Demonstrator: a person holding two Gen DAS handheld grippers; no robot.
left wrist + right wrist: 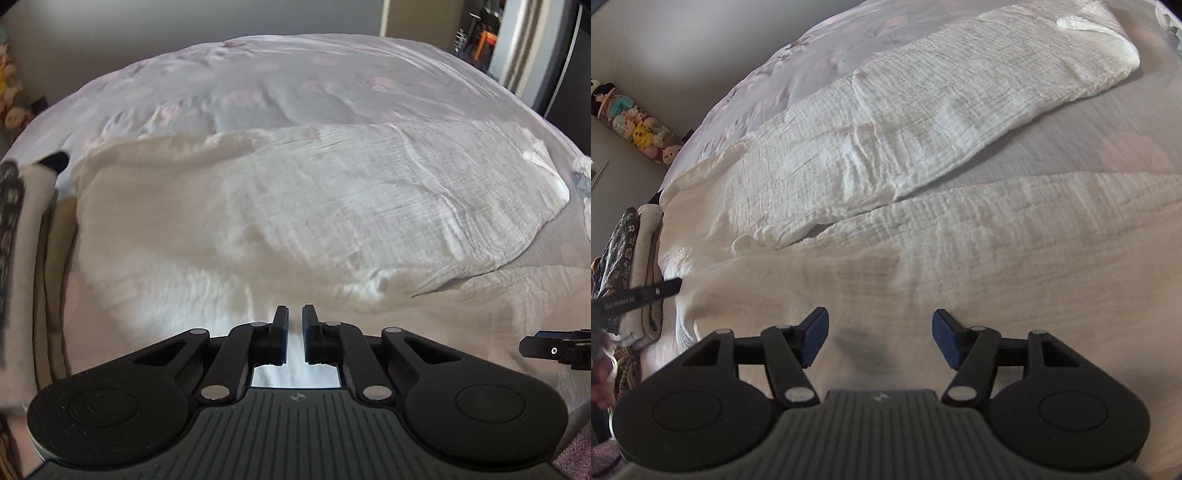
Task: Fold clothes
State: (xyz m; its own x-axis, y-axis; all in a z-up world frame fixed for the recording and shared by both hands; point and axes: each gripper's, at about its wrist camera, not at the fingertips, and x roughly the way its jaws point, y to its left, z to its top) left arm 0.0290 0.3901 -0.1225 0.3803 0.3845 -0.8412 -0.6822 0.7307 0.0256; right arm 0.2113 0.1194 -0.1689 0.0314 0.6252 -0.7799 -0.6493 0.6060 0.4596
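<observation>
**Cream garment spread on the bed, one tool pinched, one apart**

A cream crinkled garment (pixel 886 155) lies spread across a bed (pixel 295 74) covered with a pale flowered bedspread. It fills most of the space ahead of both tools. One long part of it stretches away ahead and to the right of the right tool (pixel 880 338), with a second part lying nearer, just in front of that tool's fingers.

The left tool (pixel 294 334) has its fingers drawn almost together, with only a narrow slit between the pads. Pale cloth shows in that slit, but whether the pads actually pinch the garment cannot be told. The right tool has its fingers well apart, hanging over the cloth with nothing between them.

To the left of the left tool, beside the garment's edge, sits a pile of other clothes (pixel 635 258), one piece dark with a flower print. Far off to the left, soft toys (pixel 635 129) line the wall.
</observation>
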